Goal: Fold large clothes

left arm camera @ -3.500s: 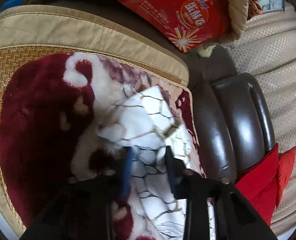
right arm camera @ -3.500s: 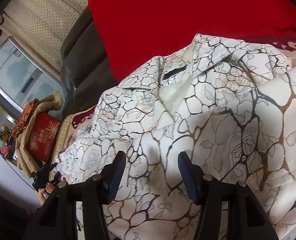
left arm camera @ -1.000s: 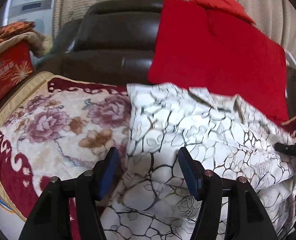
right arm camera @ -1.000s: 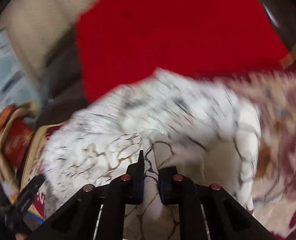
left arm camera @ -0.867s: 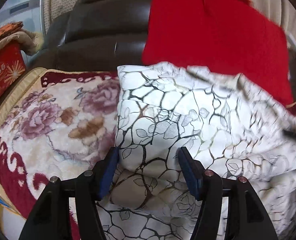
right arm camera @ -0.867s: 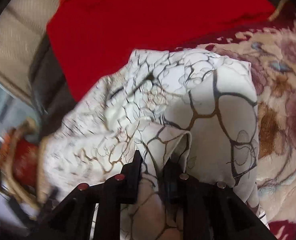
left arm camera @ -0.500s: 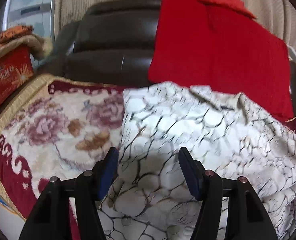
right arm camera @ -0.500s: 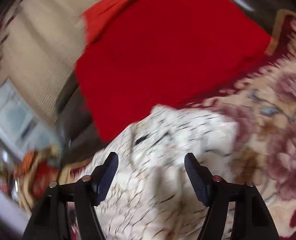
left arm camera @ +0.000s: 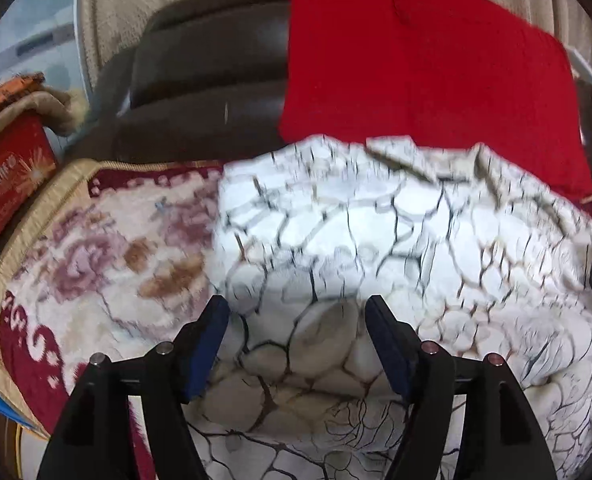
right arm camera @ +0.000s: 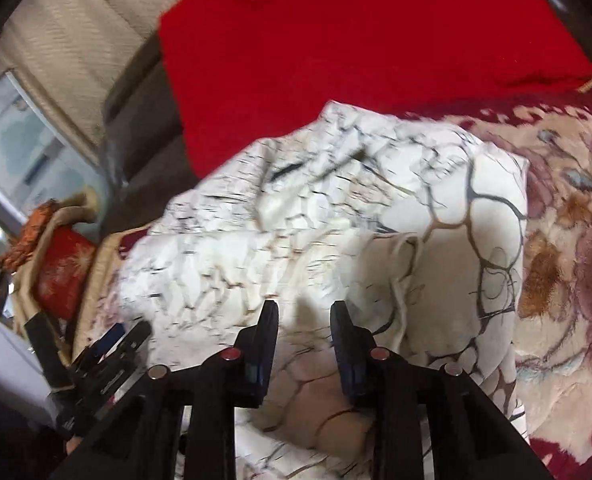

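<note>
A white padded coat (left arm camera: 355,232) with a black and brown branch print lies folded in a bundle on the flowered blanket (left arm camera: 108,248). My left gripper (left arm camera: 297,306) hangs over the coat's near left edge; its jaws are opening and stand wide, with the fabric under them and nothing pinched. In the right wrist view the coat (right arm camera: 335,220) fills the middle. My right gripper (right arm camera: 303,312) is above its near part with jaws closing; a gap still shows and the pads press on no cloth. The left gripper (right arm camera: 112,344) also shows at the lower left there.
A red cushion (left arm camera: 423,76) leans on the dark leather sofa back (left arm camera: 208,80) right behind the coat. A red gift box (left arm camera: 8,176) under a beige cloth stands at the left end. Beige curtain (right arm camera: 68,36) and a window lie beyond.
The right gripper has let go of the coat fold that it pinched a second ago, opened wide, then narrowed again. The fold now lies on the bundle. The left jaws stand slightly wider.
</note>
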The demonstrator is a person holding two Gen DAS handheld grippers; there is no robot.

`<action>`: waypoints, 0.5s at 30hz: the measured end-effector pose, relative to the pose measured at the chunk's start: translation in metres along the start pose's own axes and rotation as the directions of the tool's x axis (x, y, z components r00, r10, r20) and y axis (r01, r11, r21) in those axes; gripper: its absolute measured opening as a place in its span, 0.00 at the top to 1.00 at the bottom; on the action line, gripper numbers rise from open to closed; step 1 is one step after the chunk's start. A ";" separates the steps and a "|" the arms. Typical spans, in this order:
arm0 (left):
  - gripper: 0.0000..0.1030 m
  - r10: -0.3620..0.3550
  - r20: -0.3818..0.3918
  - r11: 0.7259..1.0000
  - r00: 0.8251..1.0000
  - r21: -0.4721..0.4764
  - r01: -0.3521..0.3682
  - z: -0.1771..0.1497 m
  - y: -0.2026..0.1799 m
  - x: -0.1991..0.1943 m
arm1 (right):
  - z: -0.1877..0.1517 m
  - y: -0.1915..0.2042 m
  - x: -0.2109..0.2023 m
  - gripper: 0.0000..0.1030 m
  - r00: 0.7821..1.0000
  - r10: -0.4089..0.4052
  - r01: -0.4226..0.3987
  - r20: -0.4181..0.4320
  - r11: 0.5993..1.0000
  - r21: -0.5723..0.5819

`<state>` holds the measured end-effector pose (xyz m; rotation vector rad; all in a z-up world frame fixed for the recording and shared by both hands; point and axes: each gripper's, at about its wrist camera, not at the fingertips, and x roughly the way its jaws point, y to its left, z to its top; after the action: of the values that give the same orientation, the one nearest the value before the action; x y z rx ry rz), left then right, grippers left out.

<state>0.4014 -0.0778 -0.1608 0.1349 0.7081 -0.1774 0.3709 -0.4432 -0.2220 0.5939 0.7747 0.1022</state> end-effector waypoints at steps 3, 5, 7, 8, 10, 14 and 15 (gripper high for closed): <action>0.30 0.005 -0.012 1.000 1.000 0.005 -0.005 0.001 0.000 0.004 | -0.003 0.023 -0.004 0.70 0.999 0.032 -0.034 -0.018 0.993 -0.114; 0.30 0.012 -0.075 1.000 0.997 0.008 -0.012 -0.001 -0.001 0.016 | -0.013 0.035 0.010 0.70 0.995 -0.010 -0.010 -0.103 0.981 -0.191; 0.29 0.020 -0.103 1.000 0.994 0.017 -0.018 -0.003 -0.003 0.022 | -0.024 0.039 0.030 0.70 0.978 -0.073 0.022 -0.197 0.969 -0.248; 0.29 0.024 -0.095 1.000 0.995 0.020 -0.022 -0.003 -0.004 0.020 | -0.027 0.041 0.033 0.70 0.976 -0.094 0.039 -0.194 0.962 -0.271; 0.29 0.017 -0.080 1.000 0.997 0.025 -0.015 -0.001 -0.004 0.018 | -0.023 0.043 0.027 0.70 0.980 -0.075 0.022 -0.186 0.962 -0.272; 0.29 -0.059 -0.040 0.997 0.997 -0.057 0.056 0.015 0.007 0.010 | 0.004 0.026 0.004 0.70 0.999 0.018 -0.024 -0.051 0.991 -0.128; 0.29 -0.090 -0.025 0.993 0.996 -0.084 0.087 0.021 0.009 0.007 | 0.009 0.021 0.000 0.70 1.000 0.016 -0.017 -0.012 0.995 -0.099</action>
<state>0.4221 -0.0733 -0.1489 0.0264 0.7491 -0.2309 0.3798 -0.4300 -0.2057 0.5054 0.7711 0.1583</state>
